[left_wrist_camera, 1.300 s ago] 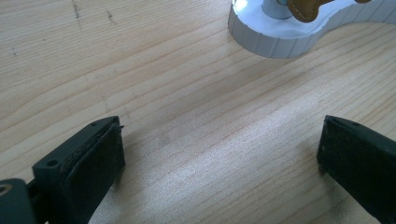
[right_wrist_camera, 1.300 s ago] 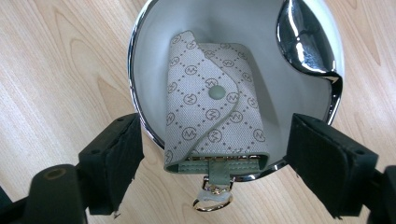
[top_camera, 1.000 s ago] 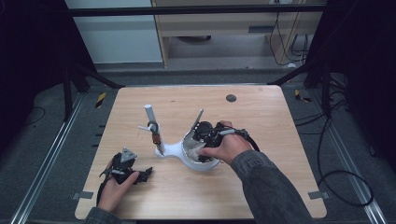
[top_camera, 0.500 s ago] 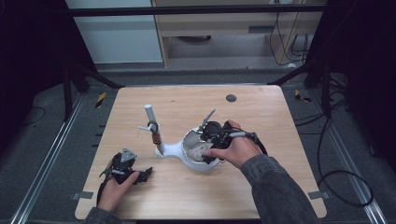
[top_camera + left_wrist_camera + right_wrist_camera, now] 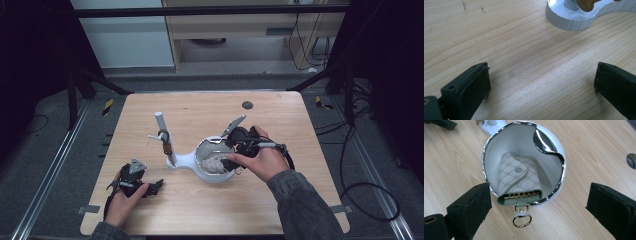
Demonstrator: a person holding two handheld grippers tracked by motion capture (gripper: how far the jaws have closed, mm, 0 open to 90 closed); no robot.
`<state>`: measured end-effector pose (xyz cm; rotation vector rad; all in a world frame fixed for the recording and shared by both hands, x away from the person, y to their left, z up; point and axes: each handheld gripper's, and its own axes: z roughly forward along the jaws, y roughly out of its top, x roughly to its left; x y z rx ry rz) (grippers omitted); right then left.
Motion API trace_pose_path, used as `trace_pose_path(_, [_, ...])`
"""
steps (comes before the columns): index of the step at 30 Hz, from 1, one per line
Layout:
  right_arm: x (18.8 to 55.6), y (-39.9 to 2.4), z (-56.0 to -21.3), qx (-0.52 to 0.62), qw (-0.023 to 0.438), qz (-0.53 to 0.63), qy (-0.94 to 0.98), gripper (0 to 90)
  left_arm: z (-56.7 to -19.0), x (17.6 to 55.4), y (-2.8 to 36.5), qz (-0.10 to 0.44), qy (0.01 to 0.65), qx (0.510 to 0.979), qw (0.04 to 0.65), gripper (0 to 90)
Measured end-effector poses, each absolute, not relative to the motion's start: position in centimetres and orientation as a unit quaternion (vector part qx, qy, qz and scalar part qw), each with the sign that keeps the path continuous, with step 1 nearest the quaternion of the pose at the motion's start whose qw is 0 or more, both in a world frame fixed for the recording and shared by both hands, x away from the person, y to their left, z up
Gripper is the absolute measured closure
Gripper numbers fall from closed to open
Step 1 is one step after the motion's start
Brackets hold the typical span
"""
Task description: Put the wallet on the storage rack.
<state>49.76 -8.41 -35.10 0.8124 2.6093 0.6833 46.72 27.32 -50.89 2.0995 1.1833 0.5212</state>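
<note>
On the wooden table (image 5: 280, 120), a white dish (image 5: 554, 147) cradles a patterned key pouch (image 5: 520, 182), its ring (image 5: 522, 221) hanging over the rim; the right gripper (image 5: 537, 205), jaws just opened and empty, should back straight off without snagging the ring; the left gripper (image 5: 541, 82) rests released nearby.

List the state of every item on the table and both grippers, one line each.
Key pouch: flap snapped shut, lying in the bowl, its ring hanging over the rim.
White bowl-shaped tray: upright on the table, holding the pouch.
White post: standing tilted on the tray's base.
Right gripper: open, jaws just opened, apart from the pouch.
Left gripper: open, nothing between its jaws, resting on the table.
</note>
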Motion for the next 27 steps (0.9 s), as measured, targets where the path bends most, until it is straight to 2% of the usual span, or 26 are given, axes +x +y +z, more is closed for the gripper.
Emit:
trace_pose_path(12, [49.8, -10.7, -35.1, 0.304, 0.195, 0.266, 0.894, 8.9, -50.9, 46.7, 27.3, 0.199, 0.452, 0.804, 0.331, 0.0])
trace_pose_path(27, [50.2, -14.0, -36.0, 0.341, 0.221, 0.303, 0.862, 7.8, -50.9, 46.7, 27.3, 0.199, 0.452, 0.804, 0.331, 0.0])
